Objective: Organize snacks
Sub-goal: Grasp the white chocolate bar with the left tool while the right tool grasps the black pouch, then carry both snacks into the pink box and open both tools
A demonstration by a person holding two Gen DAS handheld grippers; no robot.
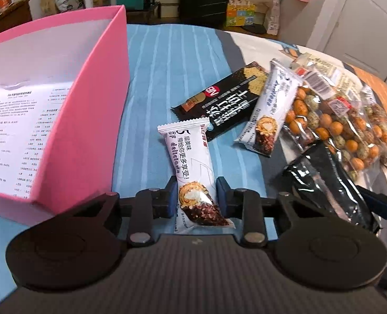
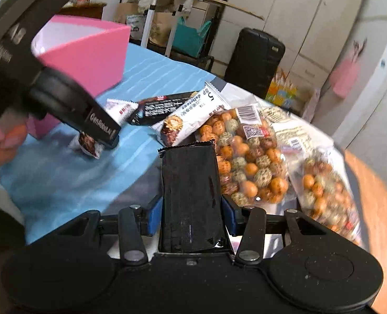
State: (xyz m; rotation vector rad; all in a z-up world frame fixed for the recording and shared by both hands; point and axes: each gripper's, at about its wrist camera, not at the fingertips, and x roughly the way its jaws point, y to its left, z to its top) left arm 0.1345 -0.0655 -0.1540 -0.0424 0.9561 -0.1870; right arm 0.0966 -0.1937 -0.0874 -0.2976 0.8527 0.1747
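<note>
The left gripper [image 1: 196, 196] has its blue pads pinching a white snack bar [image 1: 193, 167] by its lower end, the wrapper running forward from the fingers, just to the right of the pink box [image 1: 88, 120], which stands open with a printed sheet [image 1: 18, 128] on its floor. The right gripper [image 2: 191, 209] is clamped on a glossy black packet [image 2: 191, 196], held lengthwise between its pads, farther from the box and beside the clear bags of coated peanuts [image 2: 245, 162]. Two more snacks lie flat on the striped blue cloth [image 1: 167, 65], between the box and the peanuts: a black bar [image 1: 225, 102] and a second white bar [image 1: 269, 112]. The step in hand looks like carrying both held snacks into the box. To do it well, I would lift the white bar clear above the box's near pink wall before moving across, since the long free end could catch the rim and twist in the pads; then lower it until the wrapper lies flat on the sheet before opening. The left one should go first, being nearest the box, so the two tools do not crowd each other over the opening. The black packet looks slippery, so keep the grip firm and level on the way over
</note>
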